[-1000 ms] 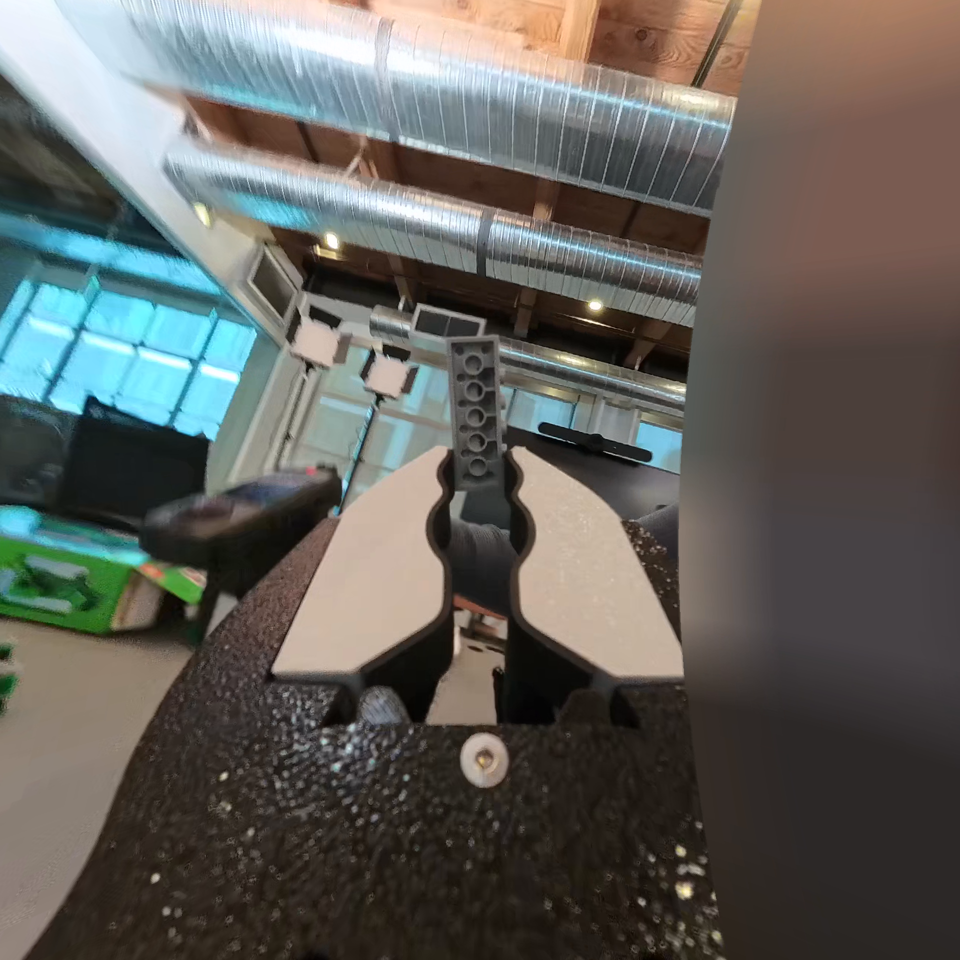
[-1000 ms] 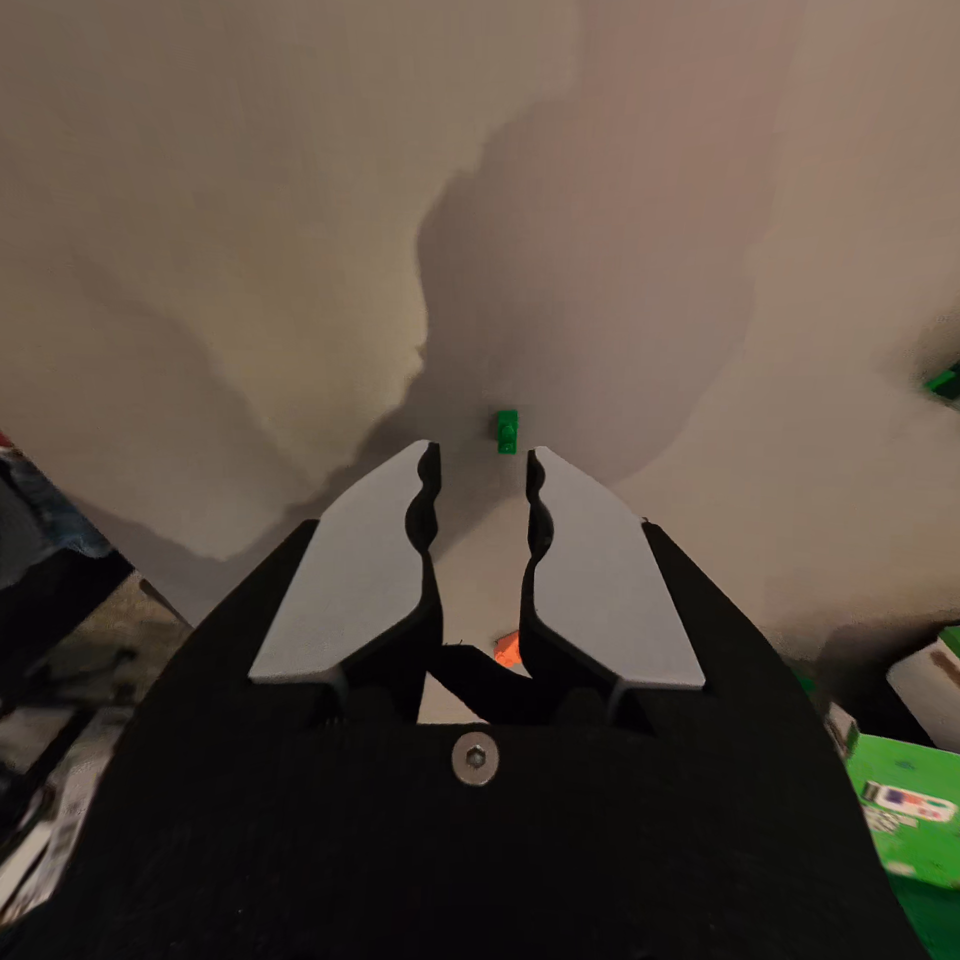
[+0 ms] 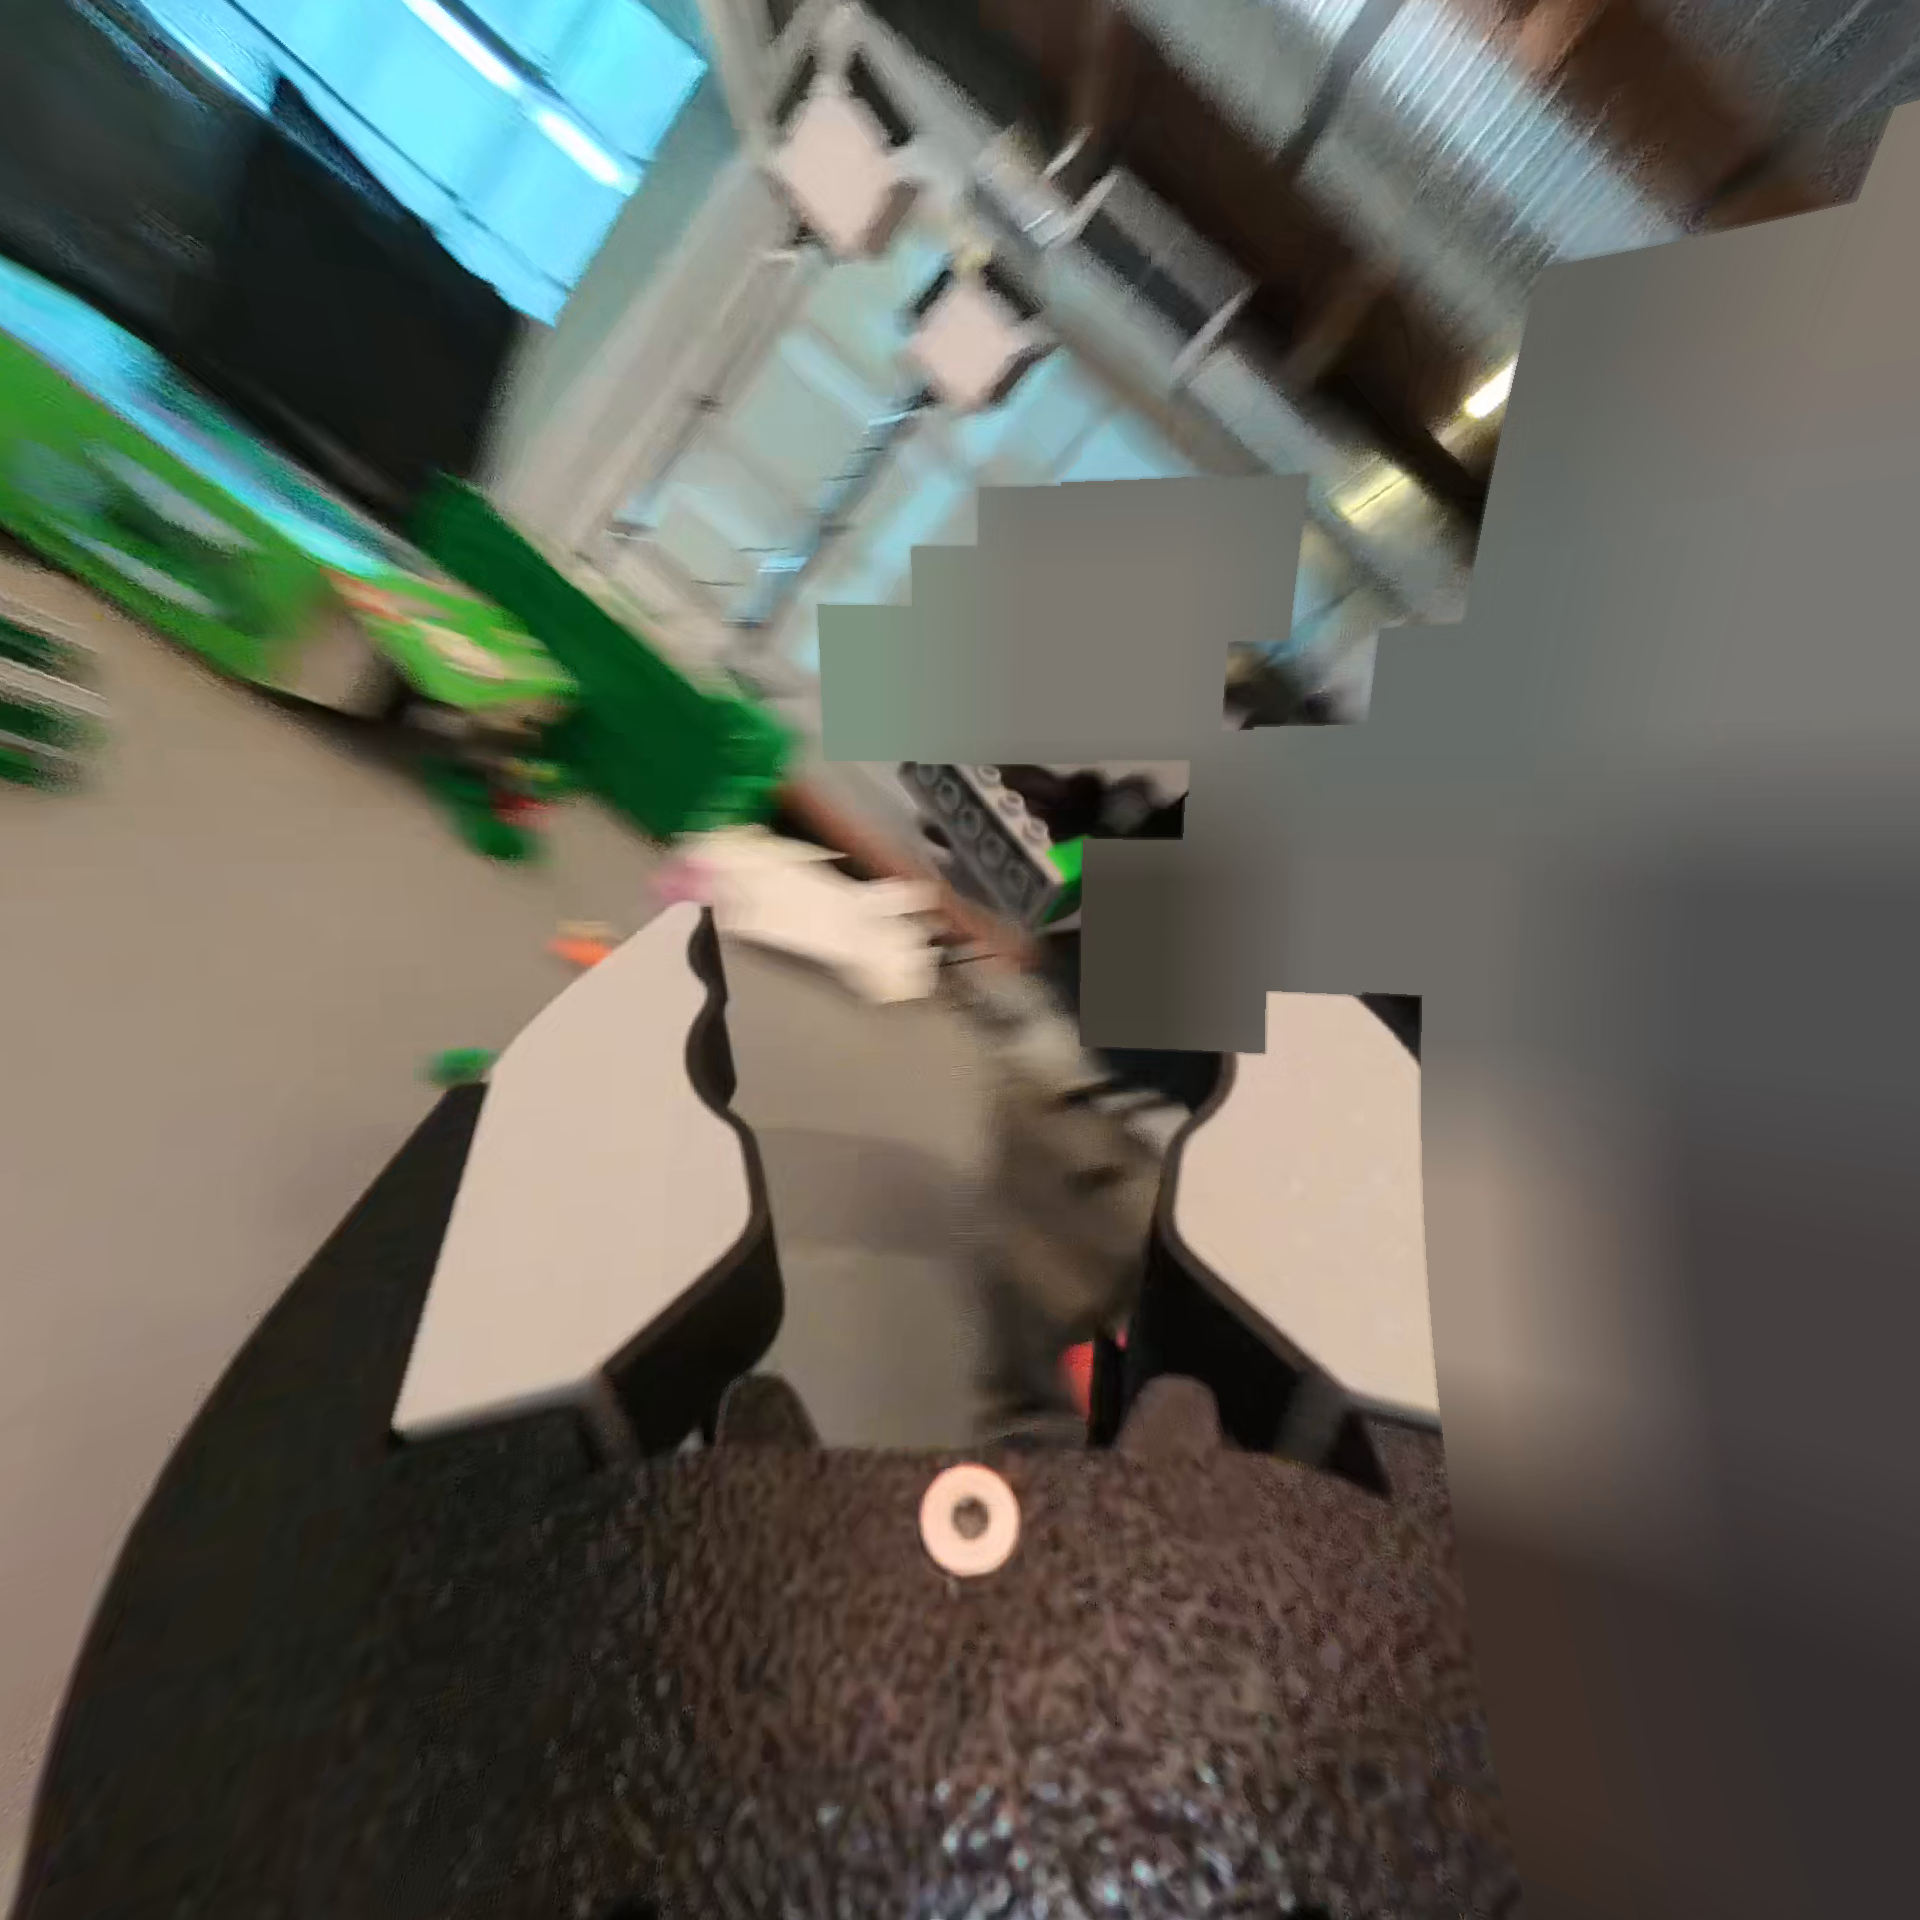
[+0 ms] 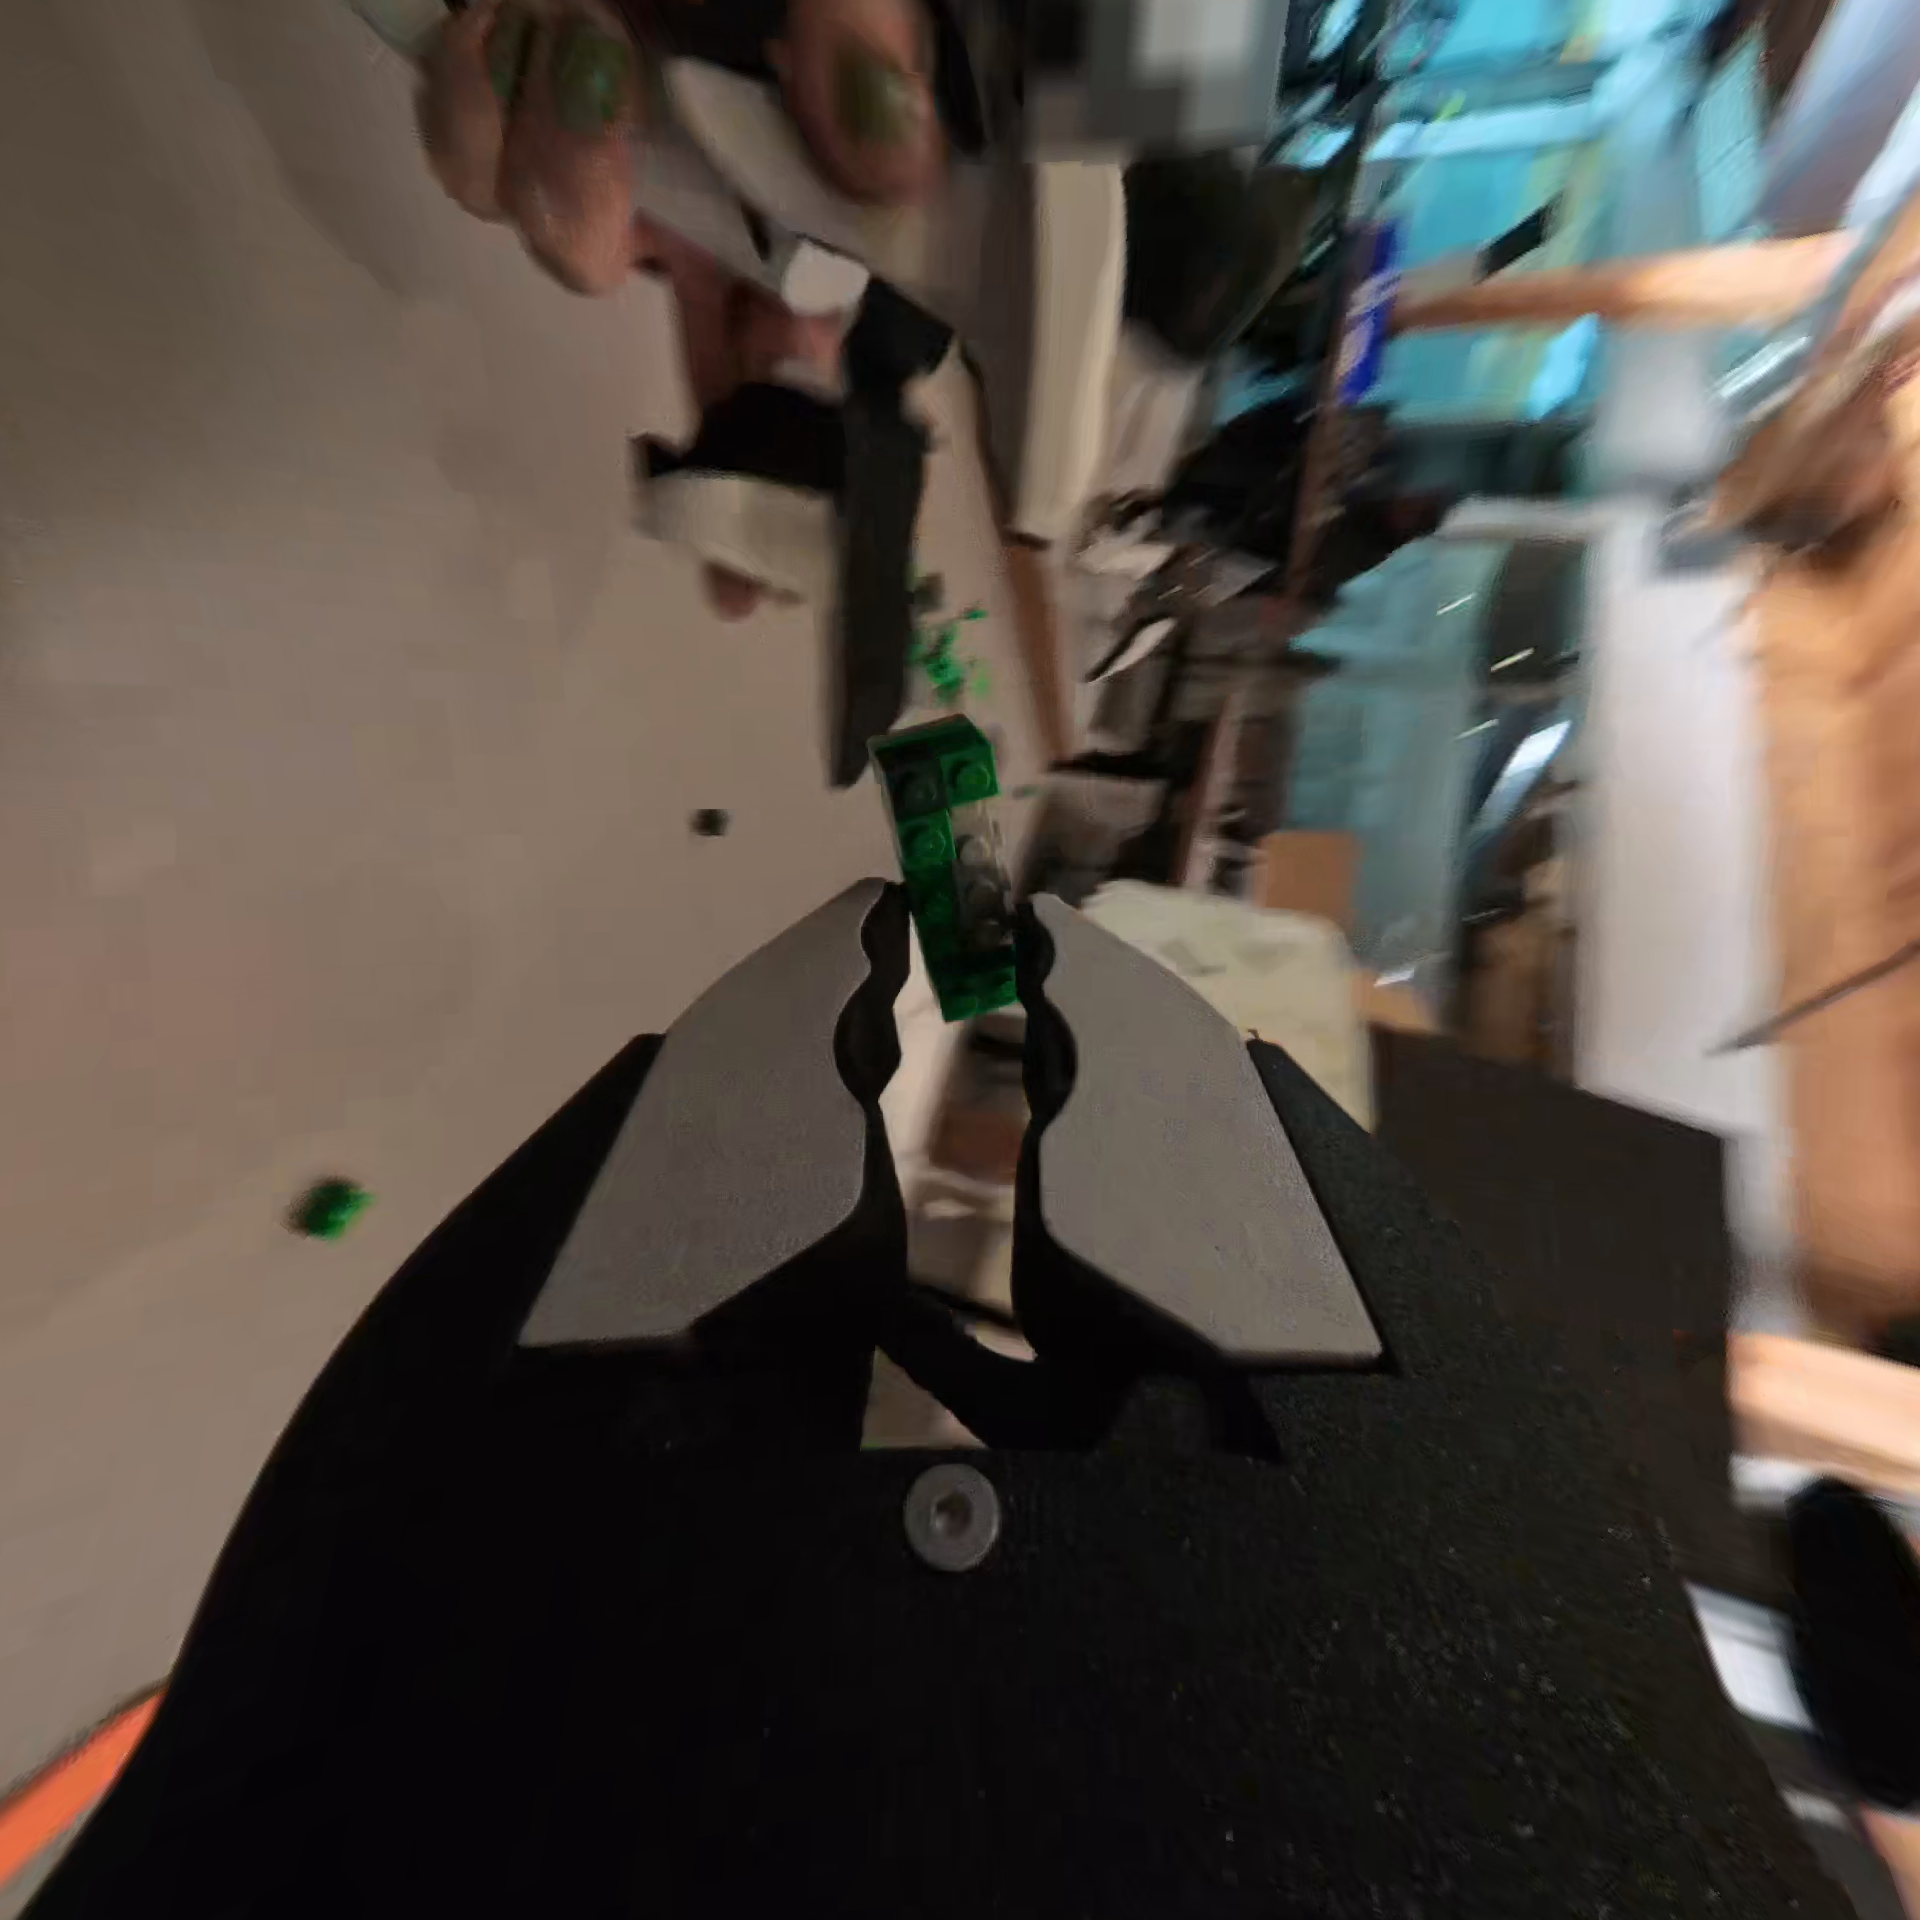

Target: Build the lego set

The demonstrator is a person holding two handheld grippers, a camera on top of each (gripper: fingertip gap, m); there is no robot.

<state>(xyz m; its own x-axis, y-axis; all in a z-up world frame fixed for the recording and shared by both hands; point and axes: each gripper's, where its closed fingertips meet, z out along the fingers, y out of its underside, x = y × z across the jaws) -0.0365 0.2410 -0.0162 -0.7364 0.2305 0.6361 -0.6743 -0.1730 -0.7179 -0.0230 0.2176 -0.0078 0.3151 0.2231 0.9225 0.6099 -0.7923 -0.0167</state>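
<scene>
My right gripper is shut on a small green and grey brick assembly and holds it above the pale table. In the left wrist view the same assembly's grey studded brick floats just ahead of my left gripper, which is wide open and empty. The right finger of the left gripper is partly hidden by a mosaic patch. In the right wrist view the left gripper shows edge-on just beyond the assembly, held by a person's hand. Both views are blurred by motion.
A green box and a pile of green bricks lie at the table's far left. Loose small pieces lie on the table: a green one, a dark one, an orange one. Room clutter fills the right wrist view's right side.
My left gripper has opened, let go of the grey brick and swung down toward the table. My right gripper has lifted off the table and now grips the green and grey assembly.
</scene>
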